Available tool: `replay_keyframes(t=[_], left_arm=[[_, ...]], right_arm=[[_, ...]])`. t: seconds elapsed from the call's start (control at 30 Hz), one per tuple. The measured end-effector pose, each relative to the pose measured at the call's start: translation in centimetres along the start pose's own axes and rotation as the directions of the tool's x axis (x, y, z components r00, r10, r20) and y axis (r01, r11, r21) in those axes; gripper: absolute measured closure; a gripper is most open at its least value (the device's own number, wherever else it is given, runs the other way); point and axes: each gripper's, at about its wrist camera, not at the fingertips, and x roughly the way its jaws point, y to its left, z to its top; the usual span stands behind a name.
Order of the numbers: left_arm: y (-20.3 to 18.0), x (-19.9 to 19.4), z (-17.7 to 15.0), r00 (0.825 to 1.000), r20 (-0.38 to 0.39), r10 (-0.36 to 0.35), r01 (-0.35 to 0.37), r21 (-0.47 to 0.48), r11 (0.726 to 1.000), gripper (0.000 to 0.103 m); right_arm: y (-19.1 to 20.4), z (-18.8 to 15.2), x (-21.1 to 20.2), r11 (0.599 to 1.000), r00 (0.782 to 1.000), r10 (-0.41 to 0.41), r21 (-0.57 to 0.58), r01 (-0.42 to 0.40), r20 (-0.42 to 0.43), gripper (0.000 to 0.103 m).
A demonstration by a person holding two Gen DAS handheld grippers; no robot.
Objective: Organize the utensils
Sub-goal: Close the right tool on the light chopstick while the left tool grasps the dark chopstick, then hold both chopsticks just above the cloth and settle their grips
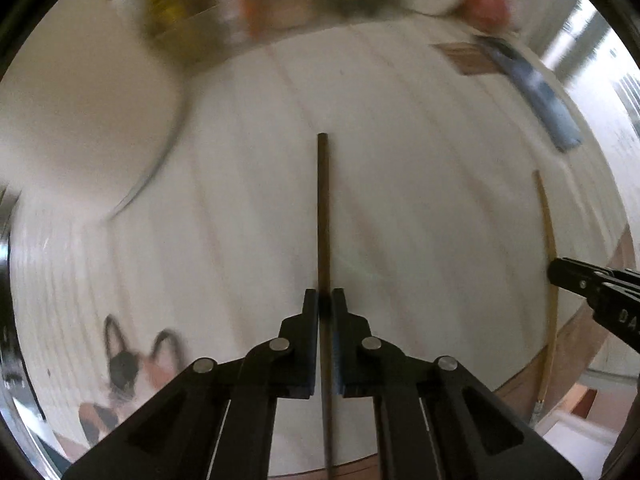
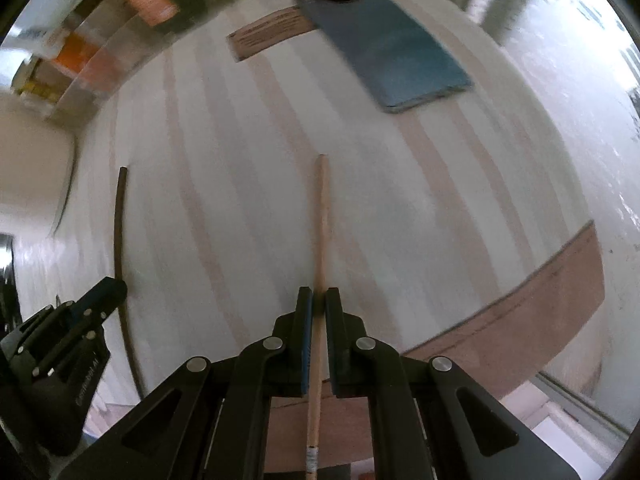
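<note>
The left gripper (image 1: 324,300) is closed tight on a dark chopstick (image 1: 322,208) that runs up the middle of its view. The right gripper (image 2: 319,300) is closed tight on a light chopstick (image 2: 321,232) in the middle of its view. Both sticks are over the striped table (image 2: 400,200). A blue phone (image 2: 384,44) lies at the upper right. This looks like the picking-up step. Next, the two sticks probably need to go side by side, without slipping.
</note>
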Motion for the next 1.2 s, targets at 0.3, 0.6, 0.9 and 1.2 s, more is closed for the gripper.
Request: replay_keyframes(t=[0.3,0.6,0.9,1.2], left_arm=[[10.5,0.0,-4.6,0.997,-0.048,0.059,-0.068,-0.207,0.976,0.099],[17.5,-0.5,-7.6,0.998,-0.064,0.027,-0.046,-0.315,0.948,0.099],[20.0,-1.1,-7.2,0.999,-0.049,0.002,-0.017,-0.317,0.948,0.099],[22.1,-0.2,-4.7,0.999,-0.048,0.009,-0.025,-0.34,0.94,0.099]], right_arm=[[11.4,-0.2,1.6,0.974,0.997,0.061,-0.216,-0.07,-0.05,0.096],[21.8,-1.1,2.6,0.908,0.999,0.015,-0.418,-0.031,-0.042,0.096],[24.8,-1.3,2.8,0.884,0.998,-0.054,-0.466,0.027,-0.045,0.096],[24.8,-2.5,2.8,0.903,0.996,-0.087,-0.424,0.069,-0.023,0.096]])
